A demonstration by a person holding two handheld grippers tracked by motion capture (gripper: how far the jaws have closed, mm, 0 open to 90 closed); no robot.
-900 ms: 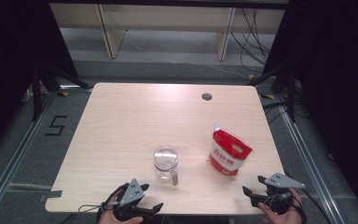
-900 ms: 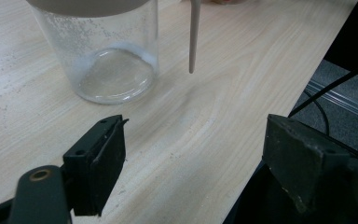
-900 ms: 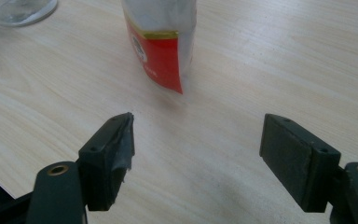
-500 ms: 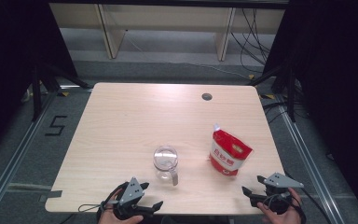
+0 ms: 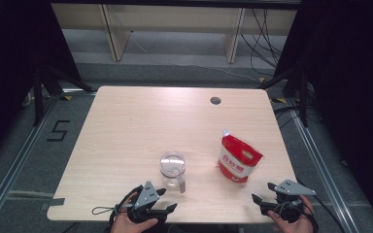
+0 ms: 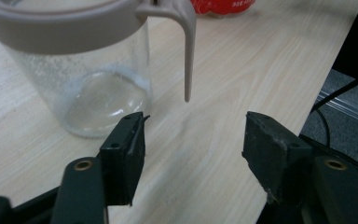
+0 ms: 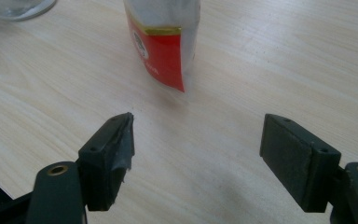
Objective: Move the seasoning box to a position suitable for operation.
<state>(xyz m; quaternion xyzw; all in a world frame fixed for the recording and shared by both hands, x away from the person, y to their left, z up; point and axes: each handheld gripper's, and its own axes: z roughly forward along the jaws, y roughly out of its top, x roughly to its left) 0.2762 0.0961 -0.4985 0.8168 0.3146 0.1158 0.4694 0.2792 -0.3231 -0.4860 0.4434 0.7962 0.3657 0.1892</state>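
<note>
A clear glass jar [image 5: 172,167] with a beige rim and thin handle [image 6: 186,51] stands near the table's front middle. A red and white pouch [image 5: 238,158] stands upright to its right. My left gripper [image 5: 167,200] rests at the front edge just before the jar, open, with nothing between its jaws. In the left gripper view the jar [image 6: 88,70] is close ahead and to the left of my left gripper [image 6: 193,144]. My right gripper [image 5: 263,192] sits open at the front right; the pouch [image 7: 165,42] stands a short way ahead of my right gripper [image 7: 198,144].
The light wooden table [image 5: 141,126] has a round cable hole [image 5: 215,100] near its back edge. Metal rails run along the floor on both sides, and a shelf frame stands behind. The table's right edge [image 6: 335,51] lies close to the left gripper's right jaw.
</note>
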